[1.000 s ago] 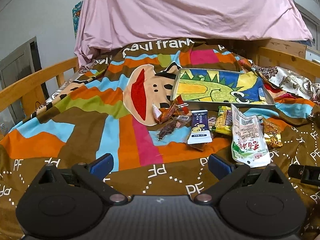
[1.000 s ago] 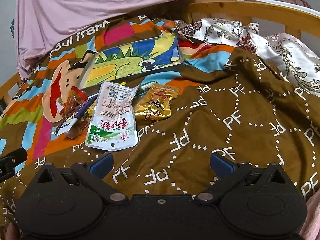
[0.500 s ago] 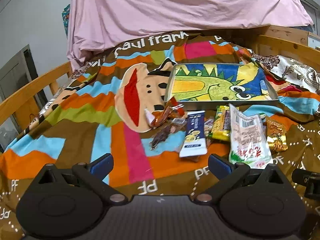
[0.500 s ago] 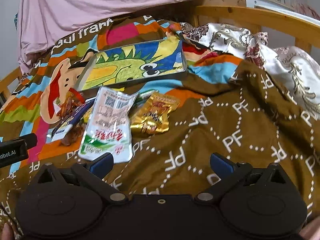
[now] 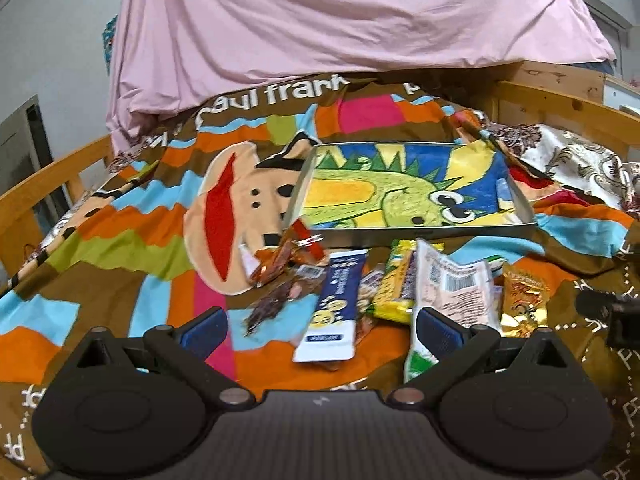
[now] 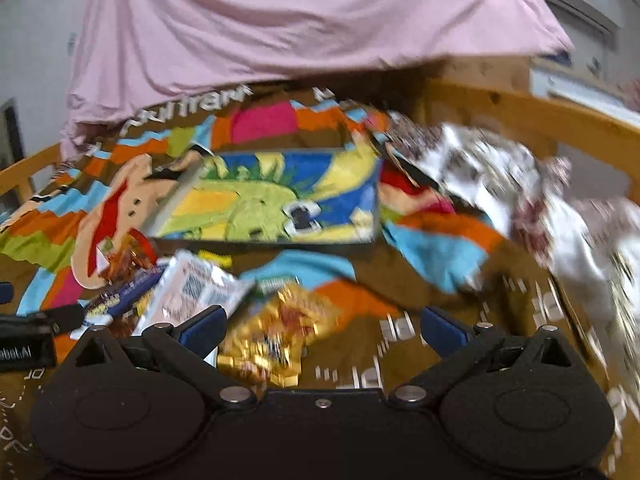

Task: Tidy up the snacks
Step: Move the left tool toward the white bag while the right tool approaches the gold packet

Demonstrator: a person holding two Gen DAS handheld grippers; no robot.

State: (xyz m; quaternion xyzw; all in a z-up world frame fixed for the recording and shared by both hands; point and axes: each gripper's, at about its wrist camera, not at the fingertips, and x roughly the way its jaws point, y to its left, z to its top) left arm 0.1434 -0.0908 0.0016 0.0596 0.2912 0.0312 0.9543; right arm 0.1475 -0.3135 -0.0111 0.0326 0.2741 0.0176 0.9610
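Several snack packets lie in a heap on a colourful bedspread: a blue-and-white packet (image 5: 332, 308), a yellow bar (image 5: 394, 288), a white pouch (image 5: 452, 292), a gold packet (image 5: 522, 304) and orange-brown wrappers (image 5: 280, 264). Behind them sits a metal tray (image 5: 516, 196) with a dinosaur drawing. My left gripper (image 5: 320, 328) is open and empty, close over the blue packet. My right gripper (image 6: 322, 328) is open and empty, just above the gold packet (image 6: 280, 332); its view is blurred. The tray also shows in the right wrist view (image 6: 188, 184).
A pink sheet (image 5: 340, 20) hangs behind the bed. Wooden rails run along the left (image 5: 40, 192) and right (image 5: 568, 108). A patterned white cloth (image 5: 580, 164) lies at the right. The other gripper's tip (image 5: 608, 308) shows at the right edge.
Both grippers have moved forward toward the snack heap, which now looks larger and nearer. The right view has swung left and blurred. Both stay open.
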